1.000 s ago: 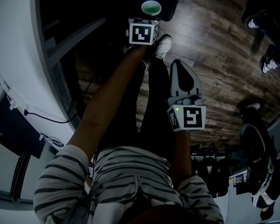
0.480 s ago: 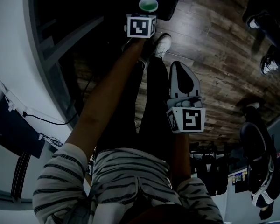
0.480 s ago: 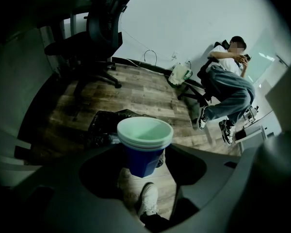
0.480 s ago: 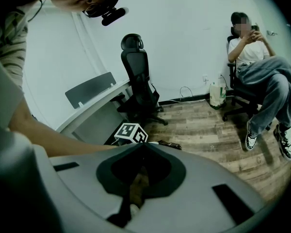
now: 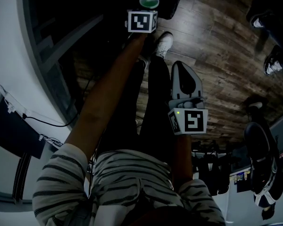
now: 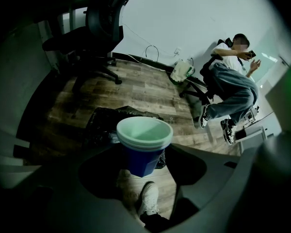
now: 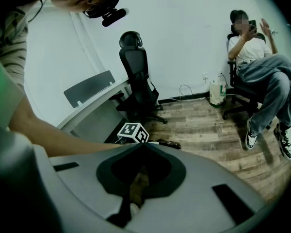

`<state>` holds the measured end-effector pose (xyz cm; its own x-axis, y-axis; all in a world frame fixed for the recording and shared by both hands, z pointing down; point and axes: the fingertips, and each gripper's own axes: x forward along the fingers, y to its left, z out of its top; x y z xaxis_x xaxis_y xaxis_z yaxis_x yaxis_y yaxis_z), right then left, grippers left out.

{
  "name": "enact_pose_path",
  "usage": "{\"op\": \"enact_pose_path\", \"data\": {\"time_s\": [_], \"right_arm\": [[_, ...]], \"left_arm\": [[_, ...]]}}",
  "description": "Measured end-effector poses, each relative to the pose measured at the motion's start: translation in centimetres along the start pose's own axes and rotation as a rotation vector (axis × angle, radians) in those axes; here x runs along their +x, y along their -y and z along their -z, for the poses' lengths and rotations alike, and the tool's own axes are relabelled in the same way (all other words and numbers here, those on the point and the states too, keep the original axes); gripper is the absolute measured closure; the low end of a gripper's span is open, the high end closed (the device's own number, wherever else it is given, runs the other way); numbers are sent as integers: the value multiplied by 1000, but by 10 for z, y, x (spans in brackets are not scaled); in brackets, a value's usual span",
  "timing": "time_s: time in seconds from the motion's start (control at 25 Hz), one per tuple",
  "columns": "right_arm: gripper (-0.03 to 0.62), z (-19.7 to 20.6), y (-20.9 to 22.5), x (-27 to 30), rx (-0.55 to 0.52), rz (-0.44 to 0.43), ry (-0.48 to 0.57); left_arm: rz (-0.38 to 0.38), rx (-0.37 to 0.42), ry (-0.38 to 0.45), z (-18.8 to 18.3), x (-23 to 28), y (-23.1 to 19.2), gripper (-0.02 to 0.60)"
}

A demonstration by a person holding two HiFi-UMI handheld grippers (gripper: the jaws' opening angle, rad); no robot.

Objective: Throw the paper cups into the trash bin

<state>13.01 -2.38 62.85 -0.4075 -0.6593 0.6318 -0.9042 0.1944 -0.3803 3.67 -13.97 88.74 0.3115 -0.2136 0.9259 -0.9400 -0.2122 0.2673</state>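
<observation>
left claw view: trash bin (image 6: 104,123) sits mostly behind the paper cups (image 6: 144,142) and the body of the left claw (image 6: 144,161), just crumpled black liner showing; can't tell how many cups are nested, rims overlap. white shoe (image 6: 148,198) half covered by the claw. head view: that claw's jaws hidden behind its marker cube (image 5: 142,21), only the cup rim visible, bin clipped by top edge and too dark to outline
</observation>
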Motion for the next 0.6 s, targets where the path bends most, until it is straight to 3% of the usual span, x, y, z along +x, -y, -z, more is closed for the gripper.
{"op": "enact_pose_path", "data": {"time_s": [0.6], "right_arm": [[585, 3, -1, 8, 9, -4, -24]], "left_arm": [[-6, -37, -21, 5, 20, -14, 304]]}}
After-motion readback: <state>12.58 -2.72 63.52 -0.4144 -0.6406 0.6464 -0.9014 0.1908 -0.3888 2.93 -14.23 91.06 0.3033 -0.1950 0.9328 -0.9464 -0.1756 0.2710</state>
